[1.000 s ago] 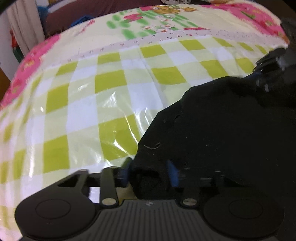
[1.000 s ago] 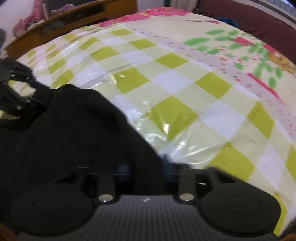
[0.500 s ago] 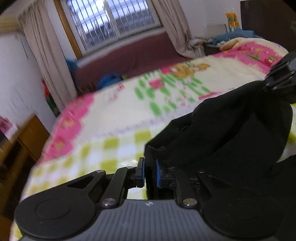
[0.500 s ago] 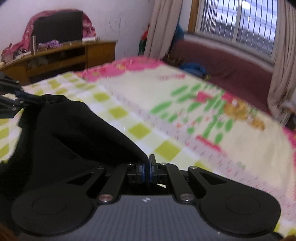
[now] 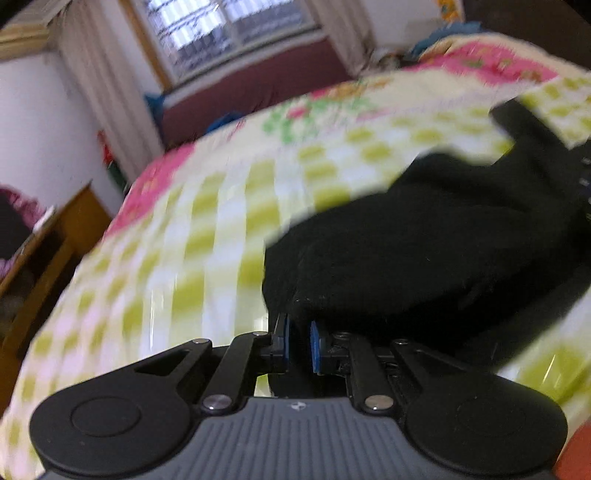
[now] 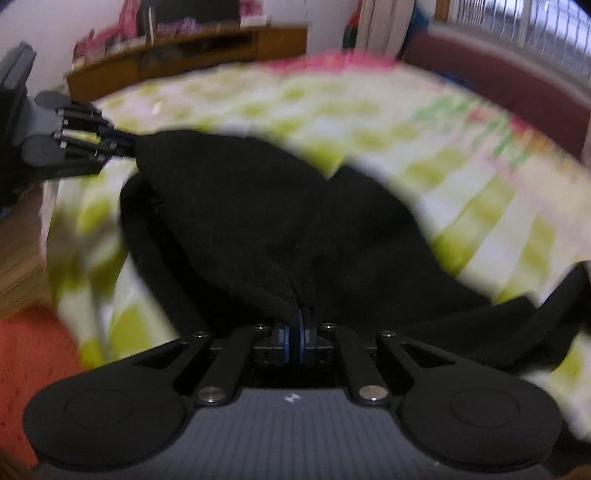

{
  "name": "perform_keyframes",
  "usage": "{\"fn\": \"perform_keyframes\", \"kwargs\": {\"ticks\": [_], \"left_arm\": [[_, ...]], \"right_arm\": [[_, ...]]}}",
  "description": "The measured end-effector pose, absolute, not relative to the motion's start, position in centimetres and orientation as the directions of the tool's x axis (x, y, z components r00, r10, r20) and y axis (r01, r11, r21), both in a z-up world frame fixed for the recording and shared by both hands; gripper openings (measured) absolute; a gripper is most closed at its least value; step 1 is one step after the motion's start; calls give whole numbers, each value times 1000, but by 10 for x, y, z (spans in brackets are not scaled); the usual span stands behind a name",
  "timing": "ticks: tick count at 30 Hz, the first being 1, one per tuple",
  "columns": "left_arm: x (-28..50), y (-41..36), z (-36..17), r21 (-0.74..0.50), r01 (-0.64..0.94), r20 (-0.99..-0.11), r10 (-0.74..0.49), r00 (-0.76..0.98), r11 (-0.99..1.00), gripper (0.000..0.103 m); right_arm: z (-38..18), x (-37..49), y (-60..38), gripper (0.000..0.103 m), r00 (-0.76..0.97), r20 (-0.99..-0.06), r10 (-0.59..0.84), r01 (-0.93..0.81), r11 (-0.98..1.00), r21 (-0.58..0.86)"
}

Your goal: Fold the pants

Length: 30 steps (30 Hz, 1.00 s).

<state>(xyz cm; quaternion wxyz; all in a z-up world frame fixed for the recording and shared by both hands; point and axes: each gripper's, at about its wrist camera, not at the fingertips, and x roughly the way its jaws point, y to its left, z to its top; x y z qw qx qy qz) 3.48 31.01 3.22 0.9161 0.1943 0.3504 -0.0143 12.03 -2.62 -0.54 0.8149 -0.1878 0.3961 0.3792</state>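
Since the earlier frames, both grippers have lifted the black pants (image 5: pixel 424 251) off the checked bedspread (image 5: pixel 207 229), and the window (image 5: pixel 229 29) now shows beyond the bed. The left gripper (image 5: pixel 299 345), open before, is clamped on a pants edge; the right gripper (image 6: pixel 293 339) grips another edge. Cloth sags between them above the bedspread, hiding part of it. A wooden cabinet (image 6: pixel 184 51) stands beyond the bedspread.
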Motion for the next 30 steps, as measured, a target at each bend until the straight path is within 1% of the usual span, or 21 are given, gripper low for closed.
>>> {"fn": "perform_keyframes", "kwargs": {"ticks": [1, 3, 6, 8, 12, 13, 14, 15, 16, 17, 18, 19, 20, 24, 25, 27, 29, 30], "left_arm": [[31, 313, 22, 346, 141, -652, 129, 747, 928, 28], [26, 321, 13, 334, 97, -645, 152, 749, 938, 28], [23, 332, 14, 286, 16, -608, 168, 776, 958, 27], [19, 337, 14, 265, -12, -586, 171, 792, 964, 27], [4, 334, 15, 253, 38, -573, 118, 811, 967, 27], [0, 332, 16, 252, 57, -570, 100, 815, 966, 30], [-4, 330, 17, 245, 82, -574, 77, 815, 966, 32], [-6, 328, 18, 242, 100, -576, 60, 815, 965, 39], [-8, 325, 20, 241, 111, -574, 49, 817, 964, 52], [-7, 324, 21, 244, 119, -569, 42, 821, 962, 60], [-5, 324, 21, 248, 121, -564, 41, 825, 961, 74], [-1, 324, 20, 251, 121, -559, 41, 828, 960, 79], [4, 325, 19, 251, 121, -559, 42, 828, 961, 80], [25, 331, 13, 158, 159, -602, -32, 798, 975, 80], [28, 330, 11, 160, 170, -605, -40, 795, 972, 80], [35, 323, 3, 228, 172, -608, 2, 794, 958, 79], [36, 318, -3, 278, 199, -619, 17, 786, 940, 69], [35, 318, -3, 268, 222, -629, -4, 778, 937, 61]], "right_arm": [[-15, 115, -20, 7, 397, -802, 446, -769, 639, -26], [-18, 111, -15, 7, 428, -799, 422, -767, 637, -74], [-11, 112, -10, 7, 434, -801, 411, -757, 649, -77], [-10, 111, -4, 7, 444, -809, 386, -764, 634, -117], [-4, 100, -3, 12, 470, -808, 355, -758, 632, -164], [-1, 98, -1, 13, 486, -801, 349, -755, 629, -184], [2, 94, 2, 18, 502, -790, 351, -756, 622, -204], [5, 85, 7, 22, 512, -781, 358, -760, 612, -218], [8, 81, 13, 24, 516, -769, 376, -772, 594, -227], [9, 76, 18, 31, 514, -759, 399, -785, 575, -229], [9, 72, 25, 37, 509, -751, 420, -799, 556, -230], [8, 71, 33, 41, 504, -743, 441, -813, 533, -235], [7, 68, 43, 45, 503, -733, 457, -825, 507, -250], [-2, 62, 70, 46, 519, -695, 498, -845, 423, -327], [-5, 59, 76, 47, 524, -684, 508, -847, 397, -354], [-13, 57, 84, 53, 524, -677, 516, -851, 350, -391], [-21, 56, 95, 53, 517, -682, 517, -856, 313, -412], [-22, 57, 98, 53, 512, -683, 521, -859, 307, -409]]}}
